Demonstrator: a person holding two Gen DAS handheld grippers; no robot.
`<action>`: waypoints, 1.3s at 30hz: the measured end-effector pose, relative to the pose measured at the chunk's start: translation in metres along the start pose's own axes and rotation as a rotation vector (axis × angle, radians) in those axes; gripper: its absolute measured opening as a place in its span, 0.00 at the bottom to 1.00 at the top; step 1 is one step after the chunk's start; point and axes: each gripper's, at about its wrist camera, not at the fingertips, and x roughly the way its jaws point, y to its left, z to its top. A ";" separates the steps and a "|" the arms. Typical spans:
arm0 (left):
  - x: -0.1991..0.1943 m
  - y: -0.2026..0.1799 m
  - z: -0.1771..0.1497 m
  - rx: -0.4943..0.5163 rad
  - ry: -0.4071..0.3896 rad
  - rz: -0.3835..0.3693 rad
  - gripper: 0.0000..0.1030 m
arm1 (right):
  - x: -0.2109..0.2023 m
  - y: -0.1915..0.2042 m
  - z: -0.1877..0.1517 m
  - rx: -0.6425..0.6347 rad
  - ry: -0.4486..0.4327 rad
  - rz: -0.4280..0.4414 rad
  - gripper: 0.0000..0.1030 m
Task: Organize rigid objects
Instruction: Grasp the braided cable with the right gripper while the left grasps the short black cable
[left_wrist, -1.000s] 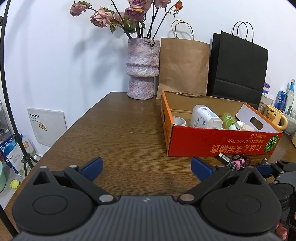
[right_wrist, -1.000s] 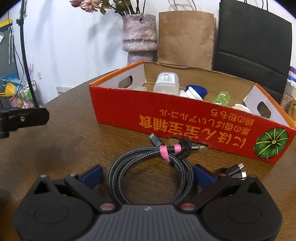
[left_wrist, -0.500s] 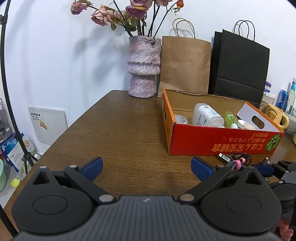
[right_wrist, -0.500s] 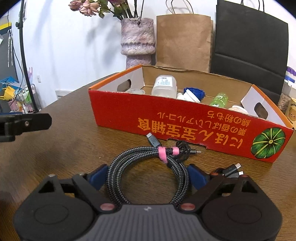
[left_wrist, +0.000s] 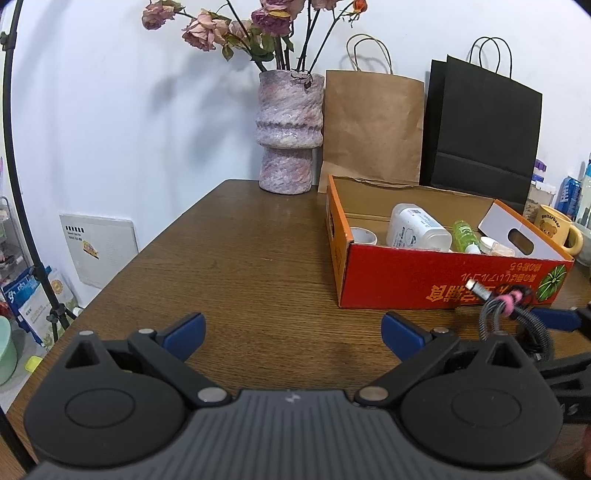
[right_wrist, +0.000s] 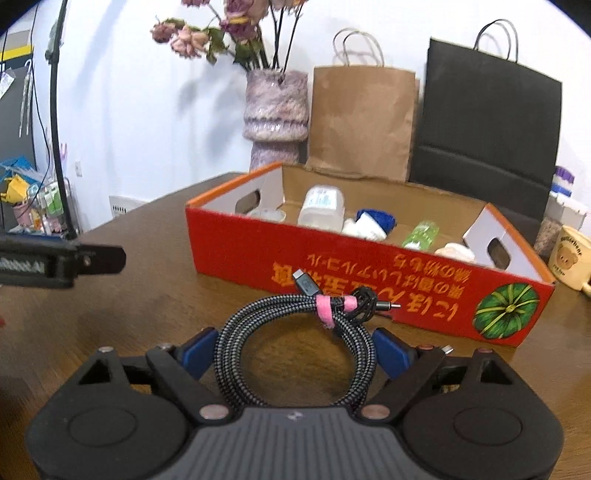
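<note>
My right gripper (right_wrist: 293, 349) is shut on a coiled braided cable (right_wrist: 295, 325) with a pink tie and holds it above the table, just before the red cardboard box (right_wrist: 354, 277). The cable also shows in the left wrist view (left_wrist: 506, 306), lifted in front of the box (left_wrist: 443, 284). The box holds a white bottle (left_wrist: 413, 227), a green bottle (left_wrist: 463, 234), a tape roll (left_wrist: 364, 235) and small jars. My left gripper (left_wrist: 293, 330) is open and empty over the bare wooden table (left_wrist: 240, 258), left of the box.
A pink vase (left_wrist: 290, 133) with dried flowers, a brown paper bag (left_wrist: 373, 125) and a black bag (left_wrist: 484, 136) stand behind the box. A yellow bear mug (left_wrist: 557, 229) sits at the right. A loose connector (right_wrist: 447, 349) lies on the table by my right gripper.
My right gripper closed on the coiled cable and lifted it off the table, toward the box. The left gripper barely moved.
</note>
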 end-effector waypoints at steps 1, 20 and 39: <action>0.000 -0.002 0.000 0.004 -0.002 0.003 1.00 | -0.002 -0.002 0.001 0.004 -0.009 -0.003 0.87; 0.000 -0.070 0.006 0.029 0.022 -0.011 1.00 | -0.048 -0.068 0.001 0.057 -0.110 -0.039 0.87; 0.017 -0.179 -0.007 0.120 0.095 -0.068 1.00 | -0.078 -0.160 -0.013 0.106 -0.141 -0.121 0.87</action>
